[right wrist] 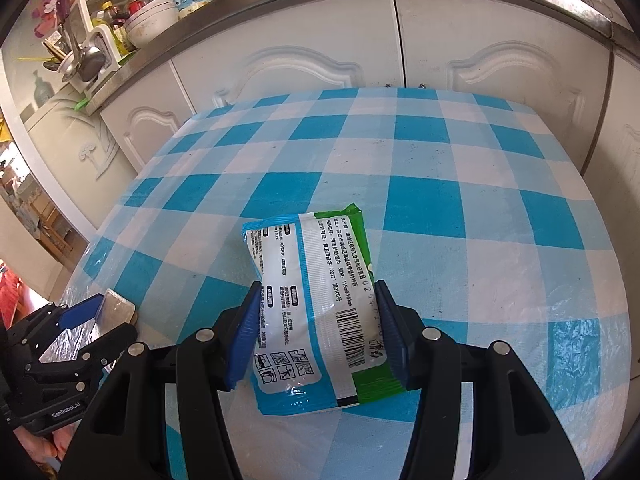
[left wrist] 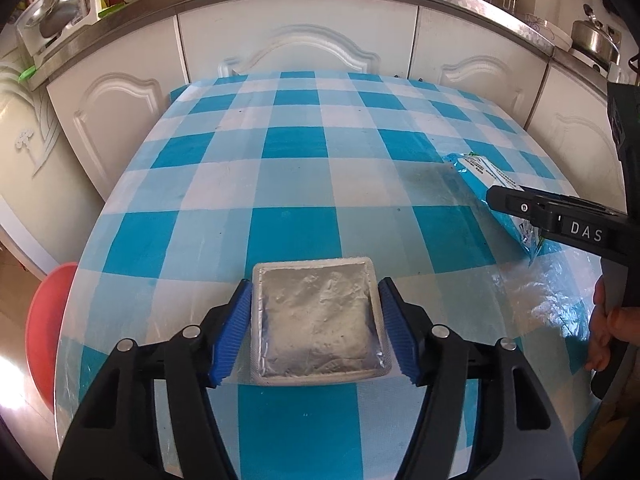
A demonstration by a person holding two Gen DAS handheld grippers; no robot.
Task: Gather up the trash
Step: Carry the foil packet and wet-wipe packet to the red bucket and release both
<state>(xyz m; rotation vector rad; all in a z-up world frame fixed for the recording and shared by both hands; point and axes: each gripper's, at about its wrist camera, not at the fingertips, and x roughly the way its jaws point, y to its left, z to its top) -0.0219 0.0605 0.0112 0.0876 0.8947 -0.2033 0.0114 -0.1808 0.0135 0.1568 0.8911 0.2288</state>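
Near the tabletop's point(left wrist: 304, 184) near edge, I have my left gripper point(left wrist: 316, 330) around a foil-topped square tray point(left wrist: 318, 320), its 2 blue pads touching the tray's sides. Toward the right edge, my right gripper point(right wrist: 316, 336) pinches a wet-wipes packet point(right wrist: 316, 304) by its long sides.

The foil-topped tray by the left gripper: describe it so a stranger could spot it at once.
Start at the table with the blue-and-white checked cloth in front of the white cabinets. At its near edge, between the blue pads of the left gripper, lies the square tray. Its wrinkled silver foil top and pale rim set it apart from the printed blue-and-green packet in the right gripper.
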